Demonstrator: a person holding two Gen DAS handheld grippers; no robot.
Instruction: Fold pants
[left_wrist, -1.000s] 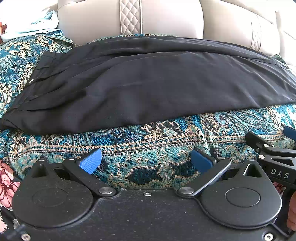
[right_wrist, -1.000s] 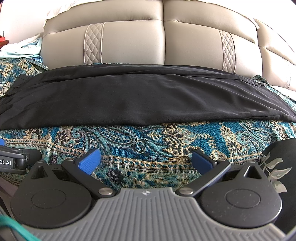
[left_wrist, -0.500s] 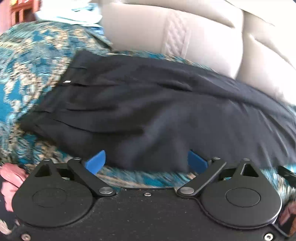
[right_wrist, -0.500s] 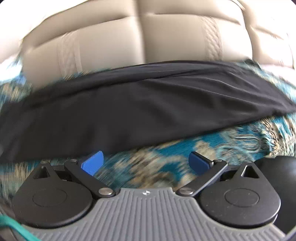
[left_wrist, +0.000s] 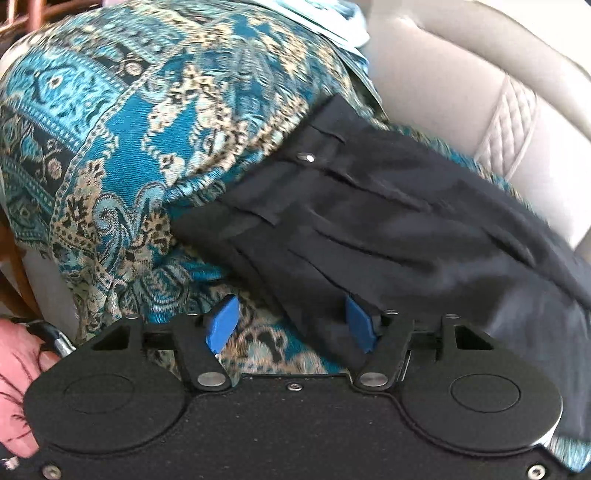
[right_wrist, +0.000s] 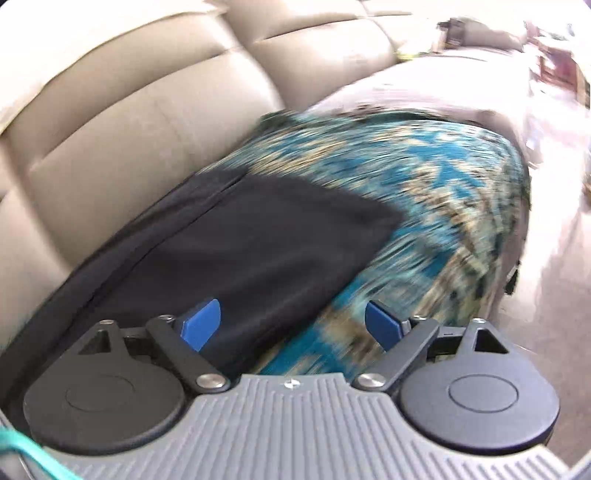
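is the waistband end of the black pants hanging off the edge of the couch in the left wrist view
No, the waistband end of the black pants lies flat on the teal patterned throw, with patterned cloth showing past it.

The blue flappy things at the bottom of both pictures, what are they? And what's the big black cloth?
They are the fingertips of two grabbing tools that a person holds, one in each hand. Each tool has a camera looking out along its jaws, so each picture comes from one tool.

The left gripper looks at the waistband end of the black pants. The right gripper looks at the other end of the pants. They lie on a blue patterned cover over a beige sofa.

Nothing is held yet. Both pairs of jaws are closing, each with an edge of the pants between them.
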